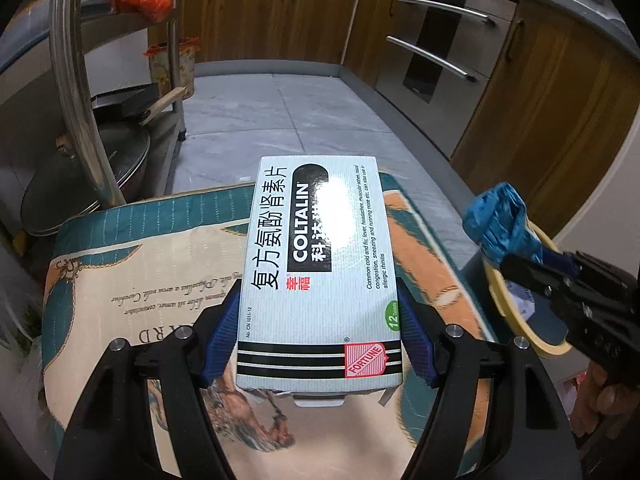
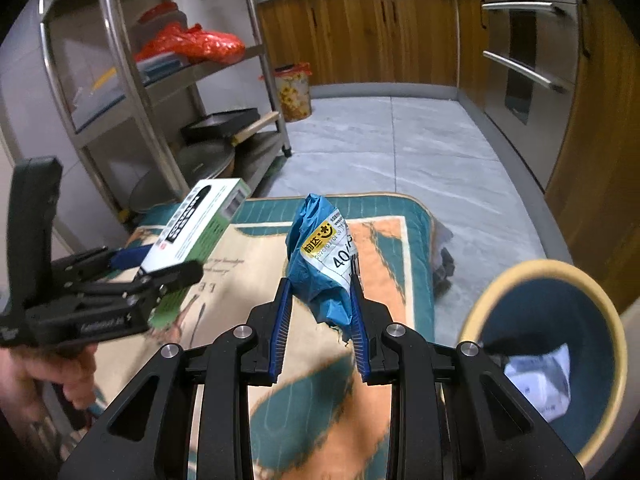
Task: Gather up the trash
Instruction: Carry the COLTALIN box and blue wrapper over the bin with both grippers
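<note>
Carry-to-bin step: my left gripper (image 1: 316, 344) had jaws clamped wide on the medicine box (image 1: 320, 264), my right gripper (image 2: 320, 320) nipped the blue wrapper (image 2: 324, 264), both above the mat (image 2: 376, 240); next, presumably, release over the bin (image 2: 480, 304).

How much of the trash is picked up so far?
Some paper already lies in the bin. In hand: the left hand-held gripper grips a medicine box, the right one a blue bag. Left: drop both in. The mat shows no more trash.
</note>
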### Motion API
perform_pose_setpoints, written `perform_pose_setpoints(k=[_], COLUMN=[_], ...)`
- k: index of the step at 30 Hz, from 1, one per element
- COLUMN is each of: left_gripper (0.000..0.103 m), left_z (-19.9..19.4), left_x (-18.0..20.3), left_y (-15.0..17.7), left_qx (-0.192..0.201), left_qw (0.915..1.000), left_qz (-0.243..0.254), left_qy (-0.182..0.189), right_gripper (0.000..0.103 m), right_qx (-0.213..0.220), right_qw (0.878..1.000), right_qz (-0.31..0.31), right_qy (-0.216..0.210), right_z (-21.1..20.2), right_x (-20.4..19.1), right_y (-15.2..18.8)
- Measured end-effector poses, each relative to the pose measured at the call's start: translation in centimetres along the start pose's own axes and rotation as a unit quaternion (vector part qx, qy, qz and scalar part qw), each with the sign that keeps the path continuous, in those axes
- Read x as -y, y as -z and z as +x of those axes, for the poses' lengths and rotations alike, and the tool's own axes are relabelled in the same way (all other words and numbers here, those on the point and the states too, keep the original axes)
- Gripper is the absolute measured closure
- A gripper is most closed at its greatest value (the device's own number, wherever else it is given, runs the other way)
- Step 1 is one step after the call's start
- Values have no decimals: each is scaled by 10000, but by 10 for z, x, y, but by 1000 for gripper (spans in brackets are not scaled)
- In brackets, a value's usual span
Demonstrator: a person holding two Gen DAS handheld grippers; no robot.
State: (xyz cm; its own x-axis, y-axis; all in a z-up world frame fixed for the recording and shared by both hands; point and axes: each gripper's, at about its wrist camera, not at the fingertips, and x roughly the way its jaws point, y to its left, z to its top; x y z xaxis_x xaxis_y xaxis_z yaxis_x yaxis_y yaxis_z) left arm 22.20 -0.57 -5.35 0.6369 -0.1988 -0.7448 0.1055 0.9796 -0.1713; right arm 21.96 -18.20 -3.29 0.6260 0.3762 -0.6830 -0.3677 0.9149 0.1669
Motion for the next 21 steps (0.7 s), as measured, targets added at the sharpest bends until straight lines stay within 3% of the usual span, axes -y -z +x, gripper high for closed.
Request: perform_pose_setpoints(k=[21], left_gripper=[33], left_z=[-12], left_x=[79], left_y=[-5], left_qx=[182], left_qw=[9951], left_qz=[532], left_qy=[816], right_gripper=[74], right_qx=[513], right_qw=[9929], right_qz=[940], right_qy=[511], right_z=[-88], right_x=[74], right_y=[47])
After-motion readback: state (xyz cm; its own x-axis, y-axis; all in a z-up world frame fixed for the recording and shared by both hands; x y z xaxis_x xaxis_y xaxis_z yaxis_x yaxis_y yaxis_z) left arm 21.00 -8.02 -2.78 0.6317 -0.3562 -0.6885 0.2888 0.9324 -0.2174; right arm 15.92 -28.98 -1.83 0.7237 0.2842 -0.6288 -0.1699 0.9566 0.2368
